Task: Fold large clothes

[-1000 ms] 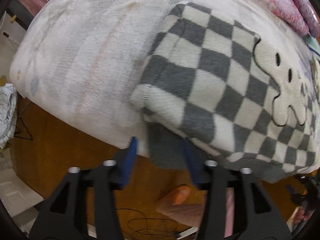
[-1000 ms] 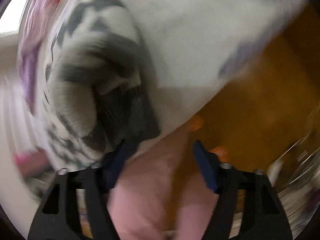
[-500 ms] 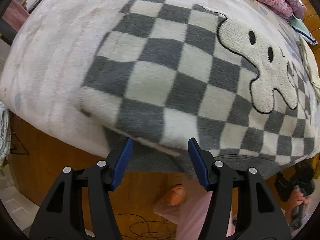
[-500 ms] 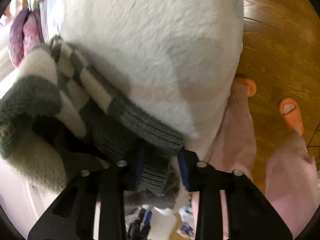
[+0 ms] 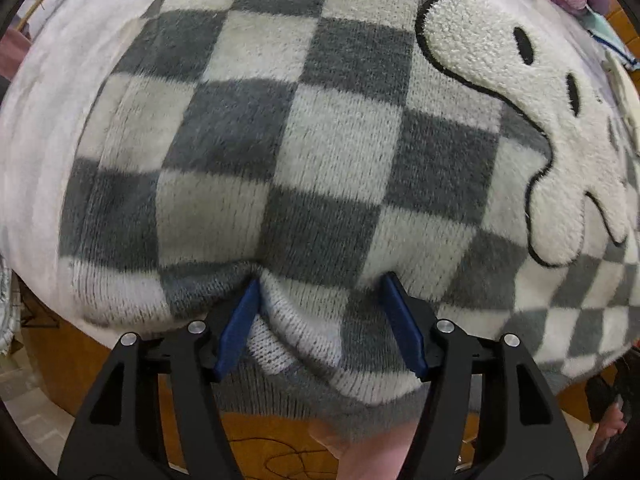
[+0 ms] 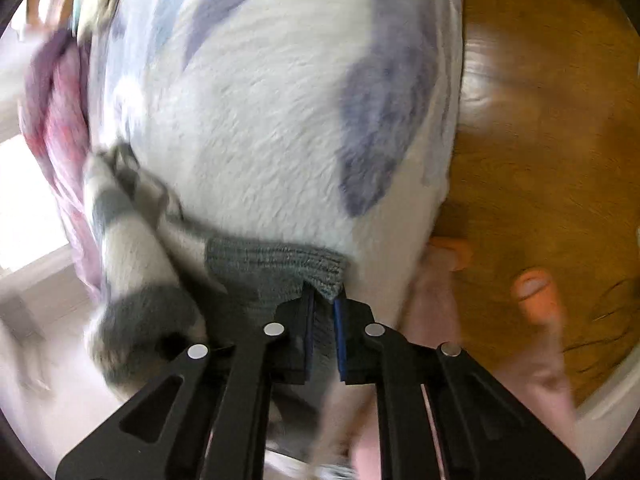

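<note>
**Sweater on the bed, gripped at the hem**

The left gripper (image 5: pixel 320 284) stands wide open, its fingers pressed against the sweater (image 5: pixel 304 140) near its hem. The right gripper (image 6: pixel 322 300) is clamped narrowly on the grey hem (image 6: pixel 276 264). The sweater lies on the blanket (image 6: pixel 280 120), at its edge.

Left wrist view: soft, even indoor light is falling on the grey-and-white checkered fleece garment (image 5: pixel 304 152); its pile is showing crisply at centre.
Left view edges: fisheye bulging is bending the squares and a black vignette is closing the corners.
Right wrist view: motion blur is smearing the white fluffy blanket with blue patches (image 6: pixel 280 120).
Glare: a bright window area (image 6: pixel 28 208) is blowing out at the left, and sheen is glinting on the brown wooden floor (image 6: pixel 540 120).
</note>
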The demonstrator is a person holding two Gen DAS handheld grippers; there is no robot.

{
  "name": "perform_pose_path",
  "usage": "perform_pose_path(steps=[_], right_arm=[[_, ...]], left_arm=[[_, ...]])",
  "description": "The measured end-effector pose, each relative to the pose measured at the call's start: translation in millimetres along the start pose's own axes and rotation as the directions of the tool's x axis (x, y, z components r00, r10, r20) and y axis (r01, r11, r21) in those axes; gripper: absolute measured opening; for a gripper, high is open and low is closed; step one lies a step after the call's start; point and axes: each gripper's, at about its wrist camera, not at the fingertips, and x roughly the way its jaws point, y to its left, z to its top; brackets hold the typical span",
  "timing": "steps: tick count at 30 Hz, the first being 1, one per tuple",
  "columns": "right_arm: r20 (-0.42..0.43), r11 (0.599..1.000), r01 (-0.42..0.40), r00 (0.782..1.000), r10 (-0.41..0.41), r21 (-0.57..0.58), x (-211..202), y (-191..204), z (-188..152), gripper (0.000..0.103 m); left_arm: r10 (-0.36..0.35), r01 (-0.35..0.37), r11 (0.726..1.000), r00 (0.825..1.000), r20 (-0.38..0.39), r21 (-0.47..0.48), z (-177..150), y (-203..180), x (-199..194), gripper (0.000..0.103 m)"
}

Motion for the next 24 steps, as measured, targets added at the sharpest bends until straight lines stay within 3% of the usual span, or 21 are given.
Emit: perform_pose_path(steps=[1, 2, 4, 7, 10, 12, 13, 14, 15, 16, 17, 21, 24], right_arm=[[0.022, 0.999, 0.032, 0.999, -0.032, 0.003, -14.2, 2.8, -3.8, 0.024], [0.036, 1.000, 0.013, 0.999, -0.013, 0.002, -23.9, 8.3, -5.4, 0.024], [0.082, 0.996, 0.007, 0.997, 0.000, -0.092, -56.2, 32.6, -13.5, 0.026], [0.099, 0.962, 0.041, 0.995, -0.014, -0.271, -77.7, 79.3, -20.7, 0.076], [0.028, 0.941, 0.005, 1.000, 0.005, -0.339, -61.0, 114.7, -20.6, 0.079], [0.001, 0.937, 0.055, 0.998, -0.059, -0.345, -27.9, 127.7, -10.6, 0.085], [0.002, 0.944, 0.097, 0.995, -0.102, -0.316, -8.6, 126.2, -4.8, 0.085], [-0.011, 0.952, 0.087, 0.995, -0.094, -0.294, 6.8, 120.8, -4.5, 0.063], [-0.036, 0.953, 0.077, 0.995, -0.091, -0.291, 15.8, 122.7, -2.1, 0.040], [-0.035, 0.948, 0.098, 0.993, -0.113, -0.304, 16.5, 124.8, -3.6, 0.027], [-0.020, 0.925, 0.120, 0.990, -0.137, -0.361, 10.6, 132.7, -7.8, 0.021], [0.049, 0.834, 0.230, 0.970, -0.238, -0.502, -3.4, 138.0, -19.0, 0.019], [0.063, 0.822, 0.310, 0.946, -0.319, -0.478, 32.1, 120.6, -7.3, 0.019]], left_arm=[[-0.001, 0.001, 1.000, 1.000, -0.009, 0.013, -0.7, 0.6, -3.3, 0.062], [0.009, -0.009, 0.999, 1.000, -0.011, 0.035, -1.0, 0.0, -9.6, 0.059], [0.008, -0.008, 0.999, 1.000, -0.001, 0.046, -2.1, 1.9, -20.7, 0.059], [0.003, -0.003, 1.000, 1.000, -0.002, 0.020, 1.0, 12.9, -36.6, 0.060], [0.015, -0.016, 0.997, 1.000, -0.005, -0.072, 7.5, 35.2, -44.3, 0.064], [0.011, -0.012, 0.981, 1.000, -0.006, -0.192, 11.6, 61.4, -40.1, 0.069], [-0.025, 0.024, 0.968, 1.000, -0.003, -0.251, 14.2, 74.9, -34.8, 0.069], [-0.077, 0.073, 0.950, 0.997, 0.001, -0.305, 16.1, 85.9, -28.0, 0.069], [-0.119, 0.108, 0.927, 0.993, -0.009, -0.360, 20.6, 96.7, -18.8, 0.055], [-0.093, 0.070, 0.926, 0.995, -0.045, -0.370, 23.6, 101.6, -15.2, 0.017], [-0.043, 0.007, 0.933, 0.995, -0.090, -0.361, 26.6, 103.4, -13.7, 0.000], [-0.043, 0.004, 0.960, 0.990, -0.132, -0.281, 29.1, 113.0, -21.8, 0.000], [-0.025, -0.013, 0.965, 0.990, -0.141, -0.263, 30.4, 111.7, -16.9, 0.000]])
